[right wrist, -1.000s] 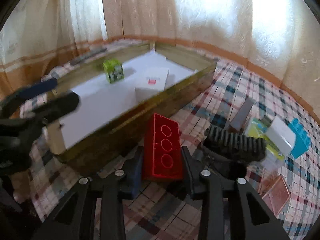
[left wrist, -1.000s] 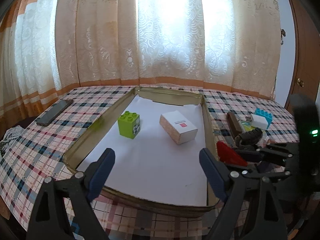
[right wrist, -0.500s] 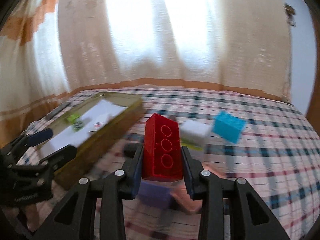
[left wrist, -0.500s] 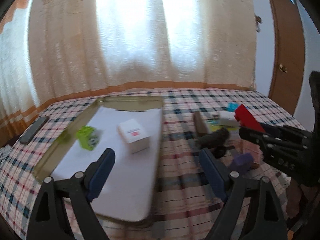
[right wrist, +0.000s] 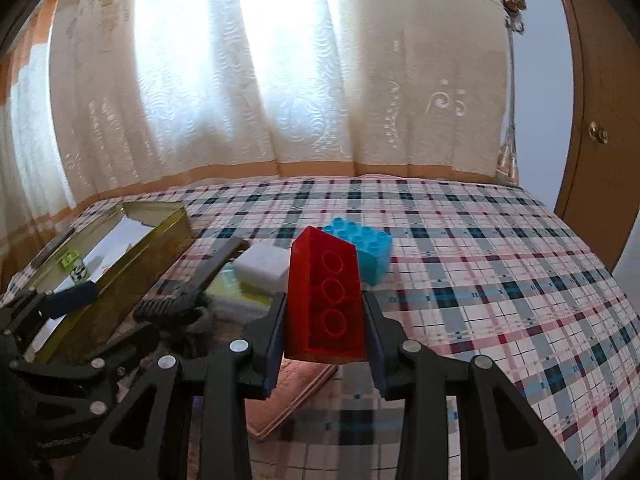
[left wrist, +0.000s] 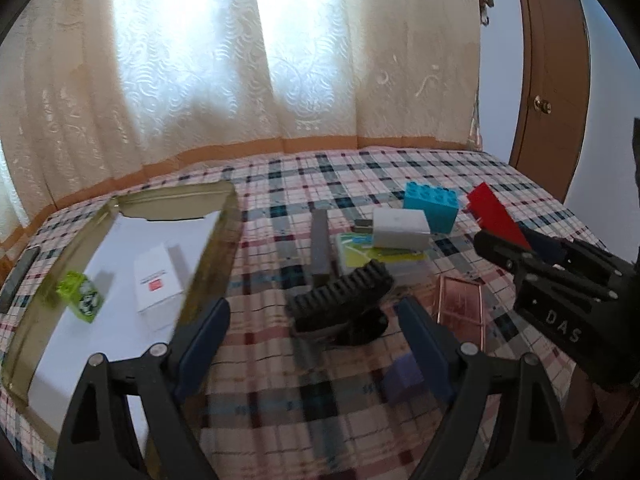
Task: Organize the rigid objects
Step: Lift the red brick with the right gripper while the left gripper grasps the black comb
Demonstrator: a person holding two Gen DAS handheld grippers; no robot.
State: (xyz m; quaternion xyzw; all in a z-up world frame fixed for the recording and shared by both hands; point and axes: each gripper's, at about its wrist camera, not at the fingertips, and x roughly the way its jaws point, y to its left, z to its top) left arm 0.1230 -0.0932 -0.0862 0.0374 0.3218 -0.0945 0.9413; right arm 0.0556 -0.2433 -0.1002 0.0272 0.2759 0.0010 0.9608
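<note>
Right gripper [right wrist: 324,320] fingers clamped on red brick [right wrist: 326,296], left gripper [left wrist: 312,344] fingers wide, empty, above black toothed piece [left wrist: 340,296], gold tray [left wrist: 208,248] at left.

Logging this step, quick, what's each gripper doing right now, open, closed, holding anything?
Left gripper: open, nothing between its fingers.
Right gripper: closed on the red brick.

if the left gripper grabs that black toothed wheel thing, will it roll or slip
The black wheel looks round with ridged tread, so it may roll if pushed along the cloth. The ridges should give the open left gripper decent bite, so a slip seems unlikely. It rests half on something dark beneath, so it could tip when nudged; what it leans on is blurred.
</note>
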